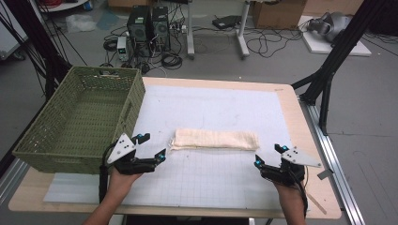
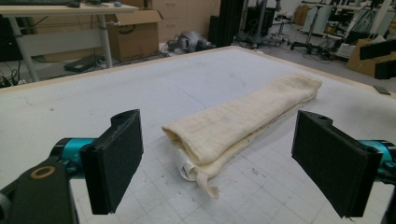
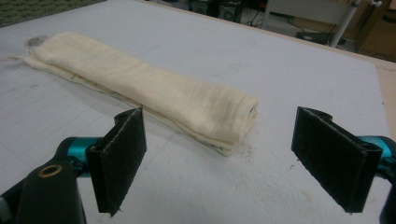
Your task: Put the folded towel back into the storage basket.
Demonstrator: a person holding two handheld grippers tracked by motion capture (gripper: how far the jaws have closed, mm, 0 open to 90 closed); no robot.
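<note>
A cream cloth (image 1: 214, 139), folded into a long narrow strip, lies across the middle of the white gridded mat (image 1: 211, 178). My left gripper (image 1: 151, 146) is open just off the cloth's left end, jaws wide apart with nothing between them. In the left gripper view the cloth's (image 2: 243, 121) near end, with a frayed corner, lies just ahead between the jaws. My right gripper (image 1: 268, 156) is open a little below and right of the cloth's right end. In the right gripper view the folded end of the cloth (image 3: 149, 98) lies just beyond the jaws.
A green woven basket (image 1: 80, 119) stands on the table's left side, close behind the left gripper. The wooden table edge (image 1: 300, 122) runs along the right. Beyond the table, computer towers (image 1: 148, 23), cables and boxes lie on the floor.
</note>
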